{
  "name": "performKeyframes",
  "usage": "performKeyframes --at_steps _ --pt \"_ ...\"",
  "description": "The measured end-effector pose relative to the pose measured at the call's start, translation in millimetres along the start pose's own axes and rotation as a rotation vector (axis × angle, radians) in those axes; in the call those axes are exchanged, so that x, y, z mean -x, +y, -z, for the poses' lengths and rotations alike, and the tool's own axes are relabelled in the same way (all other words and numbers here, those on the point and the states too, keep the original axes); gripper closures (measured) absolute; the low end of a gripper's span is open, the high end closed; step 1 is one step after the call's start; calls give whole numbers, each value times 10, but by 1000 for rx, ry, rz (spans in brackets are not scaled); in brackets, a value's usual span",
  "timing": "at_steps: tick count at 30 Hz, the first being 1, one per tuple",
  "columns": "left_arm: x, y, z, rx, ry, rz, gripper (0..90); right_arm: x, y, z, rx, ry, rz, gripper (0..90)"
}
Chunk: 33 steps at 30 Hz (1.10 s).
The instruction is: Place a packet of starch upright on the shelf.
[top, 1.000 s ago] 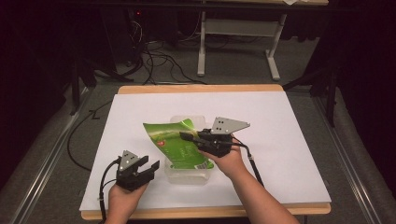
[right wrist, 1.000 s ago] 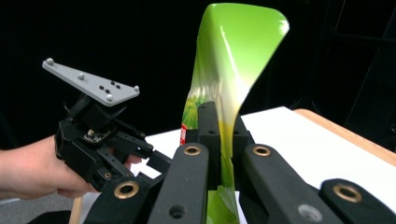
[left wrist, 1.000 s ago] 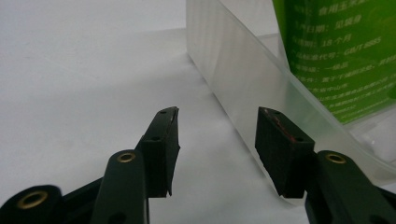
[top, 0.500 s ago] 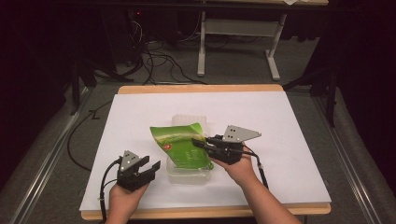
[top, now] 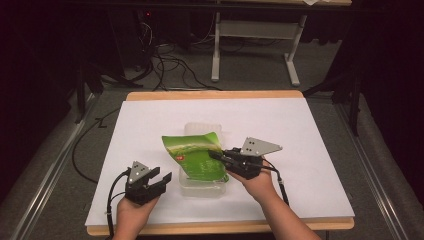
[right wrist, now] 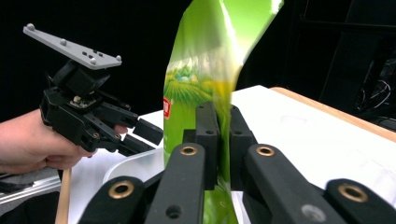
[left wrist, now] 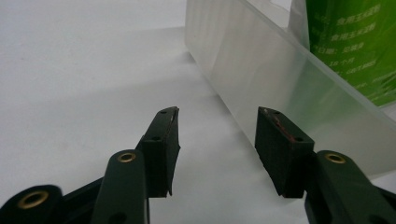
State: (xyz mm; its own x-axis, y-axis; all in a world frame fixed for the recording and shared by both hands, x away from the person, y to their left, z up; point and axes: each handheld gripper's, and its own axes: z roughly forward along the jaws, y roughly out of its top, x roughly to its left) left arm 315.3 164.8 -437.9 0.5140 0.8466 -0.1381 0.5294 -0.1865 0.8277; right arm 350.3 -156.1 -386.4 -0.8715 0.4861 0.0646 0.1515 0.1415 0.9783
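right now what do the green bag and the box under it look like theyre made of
The green bag looks like thin glossy plastic film: it shines, creases and bends where the right gripper pinches it, with printed artwork. The box looks like frosted translucent plastic, rigid, with straight walls; the green shows dimly through its wall. Both are judged by look alone.

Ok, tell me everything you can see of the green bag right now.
The green bag is a glossy, crinkled foil-like pouch with a paler landscape print, a small red label and white text. It lies over the clear plastic container at the middle of the white table. The right gripper is shut on its edge. The left gripper stands open, apart from it.
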Motion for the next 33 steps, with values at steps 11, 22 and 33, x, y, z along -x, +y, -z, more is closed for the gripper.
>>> performKeyframes --at_steps 11,22,33 --pt "3 -1 -8 -2 -2 -2 502 -24 -31 11 -14 -9 8 900" --pt "11 -3 -15 -5 -3 -4 502 -23 -111 44 -36 -4 4 900" --pt "11 -4 -15 -6 -5 -4 502 -29 -193 50 -67 -5 -6 900"
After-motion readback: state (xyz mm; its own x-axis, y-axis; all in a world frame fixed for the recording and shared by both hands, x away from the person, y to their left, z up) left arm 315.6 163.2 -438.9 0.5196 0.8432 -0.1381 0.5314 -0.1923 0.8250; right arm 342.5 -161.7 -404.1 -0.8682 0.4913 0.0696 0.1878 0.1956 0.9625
